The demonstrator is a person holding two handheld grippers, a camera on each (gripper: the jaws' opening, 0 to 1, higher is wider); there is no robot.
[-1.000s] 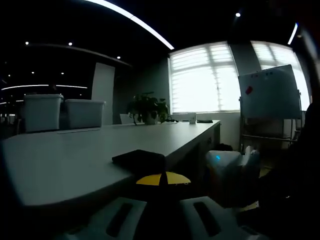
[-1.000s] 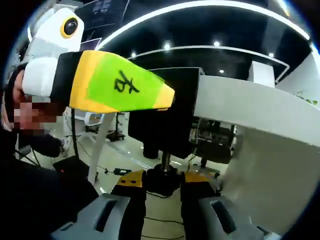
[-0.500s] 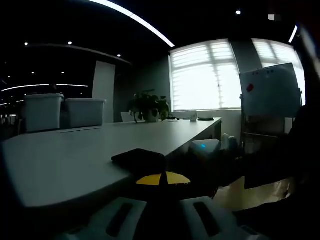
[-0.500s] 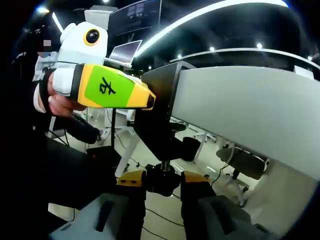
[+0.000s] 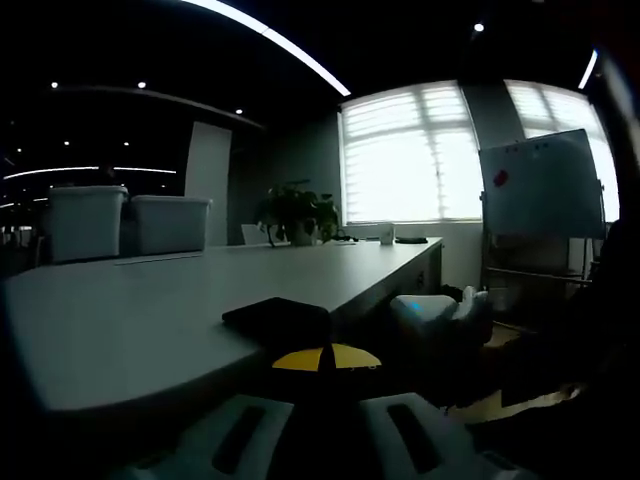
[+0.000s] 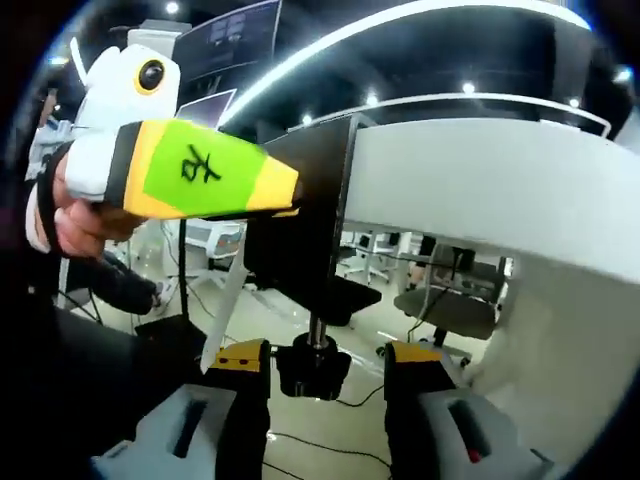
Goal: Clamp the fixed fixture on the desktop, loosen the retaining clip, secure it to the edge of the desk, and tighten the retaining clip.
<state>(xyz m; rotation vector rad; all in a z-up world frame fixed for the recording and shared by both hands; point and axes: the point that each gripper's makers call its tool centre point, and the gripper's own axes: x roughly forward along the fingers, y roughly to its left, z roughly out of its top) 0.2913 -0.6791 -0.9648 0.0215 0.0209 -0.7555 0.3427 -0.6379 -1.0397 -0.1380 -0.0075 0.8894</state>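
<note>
The right tongs are standing open under the bench edge, their yellow-tipped jaws on either side of the round black screw knob of the black metal clamp fixture and not quite closing on it. In the right gripper view the fixture is sitting over the rim of the pale grey bench: its upright back plate is lying against the rim, and its threaded stem is running down to the knob.

The left tongs are gripping the fixture's flat black top plate, yellow tips meeting just behind it, where it is resting on the bench at its near edge. The right gripper view is showing these tongs from the side — a yellow-and-green wedge with a white body, held by a hand, its tip pressing on the fixture.

The step in hand appears to be tightening the retaining screw. To do it well, the right tongs should be closing squarely on the knob, centred on the stem, before any turning begins — an off-centre grip would likely slip off. The left tongs should be pressing the fixture flat and hard against the rim while the screw is turning, so the clamp does not rotate or creep outward. Whether the screw pad is touching the underside cannot be told, so the turning should be going on until firm resistance is felt.
</note>
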